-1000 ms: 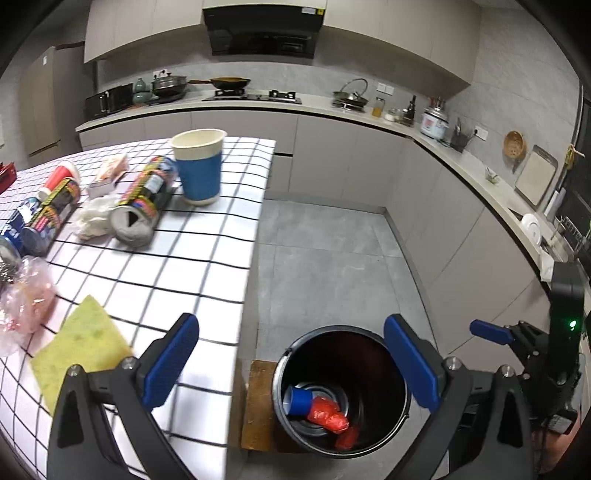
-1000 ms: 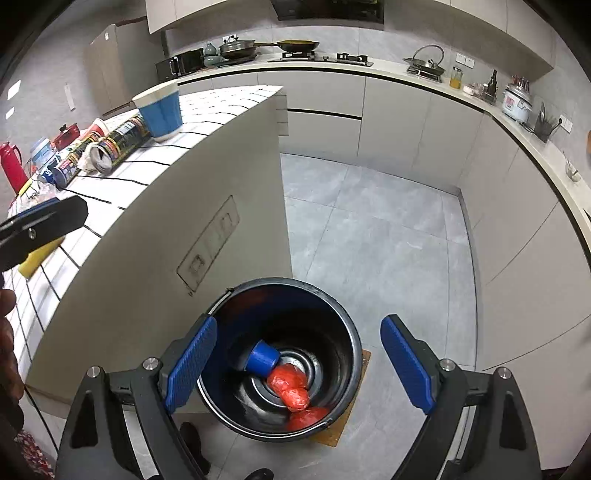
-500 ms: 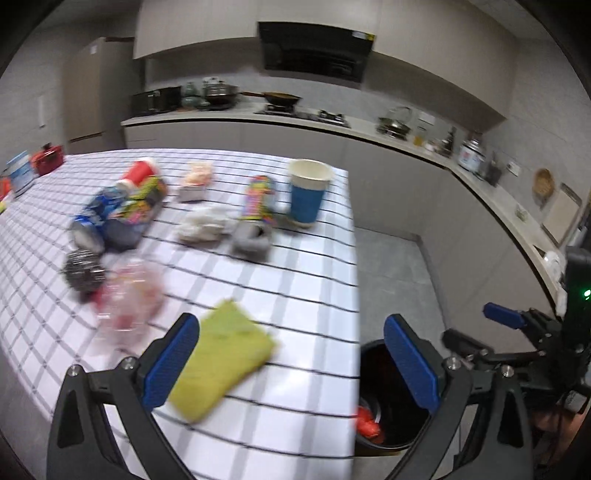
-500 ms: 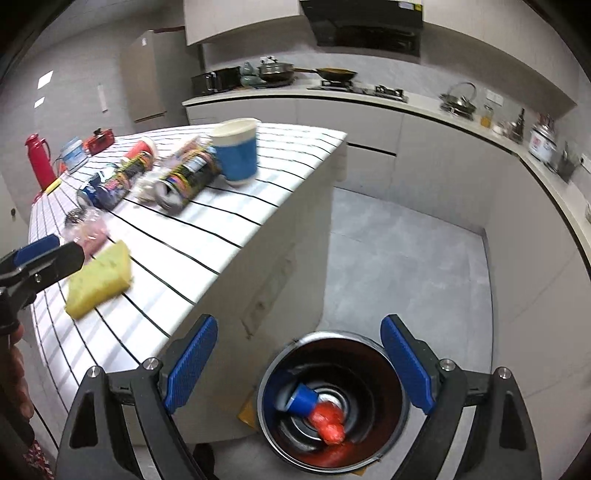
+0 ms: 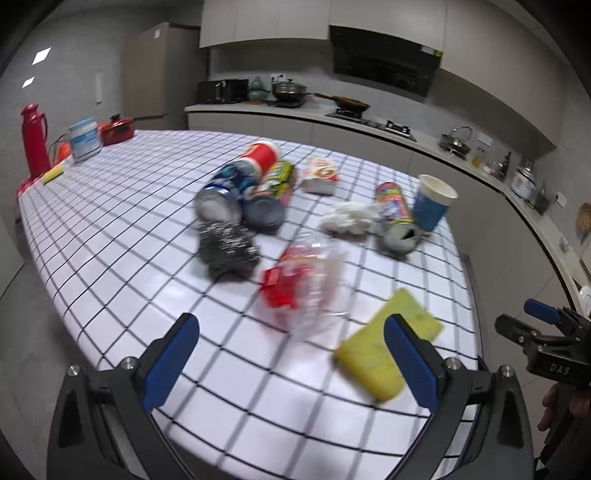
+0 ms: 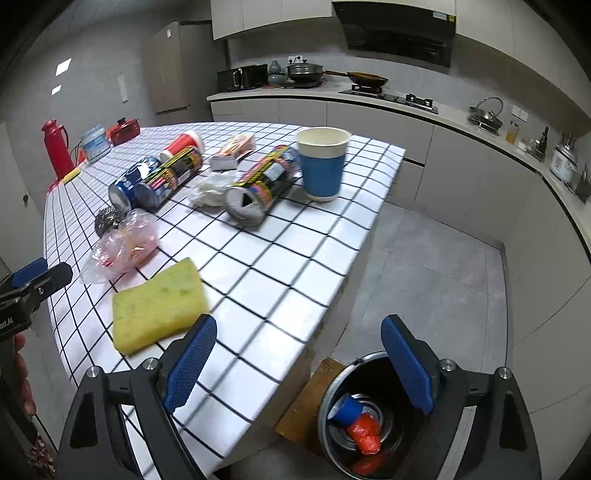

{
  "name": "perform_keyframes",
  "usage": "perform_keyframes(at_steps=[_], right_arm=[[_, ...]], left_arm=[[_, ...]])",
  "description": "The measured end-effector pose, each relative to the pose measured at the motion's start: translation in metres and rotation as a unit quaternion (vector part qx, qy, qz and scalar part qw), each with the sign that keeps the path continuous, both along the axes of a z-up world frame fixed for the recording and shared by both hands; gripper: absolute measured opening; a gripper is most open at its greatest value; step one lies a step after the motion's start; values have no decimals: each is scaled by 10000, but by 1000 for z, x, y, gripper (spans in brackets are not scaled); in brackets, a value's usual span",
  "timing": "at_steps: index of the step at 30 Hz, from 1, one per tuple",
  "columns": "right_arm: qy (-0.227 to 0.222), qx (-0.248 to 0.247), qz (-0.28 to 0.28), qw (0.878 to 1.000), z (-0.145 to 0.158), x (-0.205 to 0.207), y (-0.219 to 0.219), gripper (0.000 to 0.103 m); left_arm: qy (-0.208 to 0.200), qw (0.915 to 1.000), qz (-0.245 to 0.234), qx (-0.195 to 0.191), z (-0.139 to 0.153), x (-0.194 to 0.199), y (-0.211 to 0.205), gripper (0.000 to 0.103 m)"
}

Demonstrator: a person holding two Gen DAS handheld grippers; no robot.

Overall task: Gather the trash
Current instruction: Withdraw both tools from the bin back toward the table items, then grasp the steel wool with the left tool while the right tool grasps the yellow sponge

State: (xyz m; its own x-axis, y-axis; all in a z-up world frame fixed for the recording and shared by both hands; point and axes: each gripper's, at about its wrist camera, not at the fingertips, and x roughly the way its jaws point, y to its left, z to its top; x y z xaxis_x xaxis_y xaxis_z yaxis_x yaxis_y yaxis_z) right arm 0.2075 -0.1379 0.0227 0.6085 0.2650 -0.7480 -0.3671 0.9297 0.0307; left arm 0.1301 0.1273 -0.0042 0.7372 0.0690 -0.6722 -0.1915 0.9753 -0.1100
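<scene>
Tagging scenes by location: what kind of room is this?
A home kitchen, most likely: gas hob under a range hood, a fridge, and a tiled island strewn with trash.

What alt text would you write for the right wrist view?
An open, empty right claw hangs over the edge of a tiled table with a sponge, cans and a blue cup. A bin on the floor holds some trash.

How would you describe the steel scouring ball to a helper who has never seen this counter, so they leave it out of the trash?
Start at the white grid-tiled counter and find the yellow sponge near its front edge. Behind it lies a crumpled clear plastic bag, and the scouring ball sits touching the bag's far side, in front of the lying cans. It is the only dull grey wiry tangle there.
</scene>
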Motion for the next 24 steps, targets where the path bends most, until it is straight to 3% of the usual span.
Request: perform_keyframes(at_steps=[16, 17, 20, 24], right_arm=[[499, -53, 426, 9978, -35, -26, 109, 94], [533, -65, 451, 9975, -38, -26, 113, 98], [504, -346, 409, 9973, -46, -25, 122, 98], [445, -372, 94, 9983, -45, -15, 109, 98]], left_arm=[[301, 9994, -111, -102, -29, 9, 62, 101], [314, 9994, -127, -110, -31, 10, 65, 101], [350, 9991, -197, -121, -34, 14, 71, 101], [360, 9989, -275, -146, -37, 21, 81, 101]])
